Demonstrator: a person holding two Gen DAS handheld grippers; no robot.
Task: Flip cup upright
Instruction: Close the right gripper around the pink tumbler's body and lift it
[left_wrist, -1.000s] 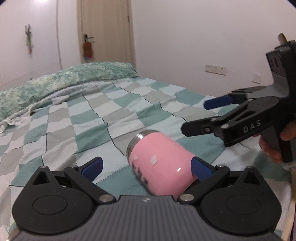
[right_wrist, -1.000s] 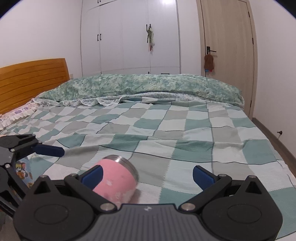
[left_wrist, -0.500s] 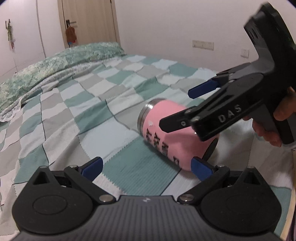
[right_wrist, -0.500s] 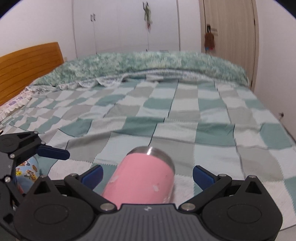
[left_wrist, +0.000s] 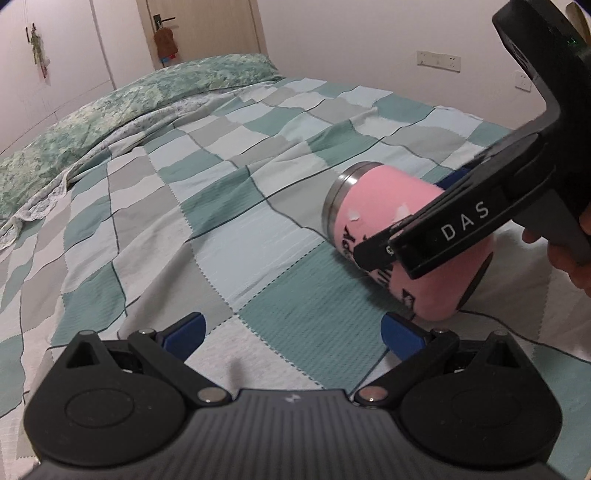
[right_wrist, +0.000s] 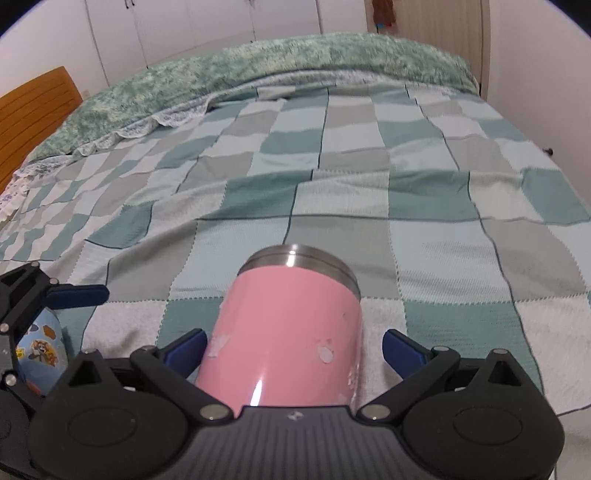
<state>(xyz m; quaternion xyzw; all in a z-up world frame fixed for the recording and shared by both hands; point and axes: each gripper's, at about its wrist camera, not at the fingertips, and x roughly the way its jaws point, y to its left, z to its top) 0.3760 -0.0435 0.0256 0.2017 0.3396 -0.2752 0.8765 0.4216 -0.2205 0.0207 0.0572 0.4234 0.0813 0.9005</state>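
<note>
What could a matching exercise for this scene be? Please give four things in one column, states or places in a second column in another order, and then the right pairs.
Things:
1. cup
2. left gripper
3. right gripper
4. blanket

States or places:
A. open, with nothing between its fingers
B. checked in green, grey and white, spread over the bed
C. pink, lying on its side
D. open, with the cup between its fingers

Pairs: 1-C, 2-A, 3-D, 4-B
</note>
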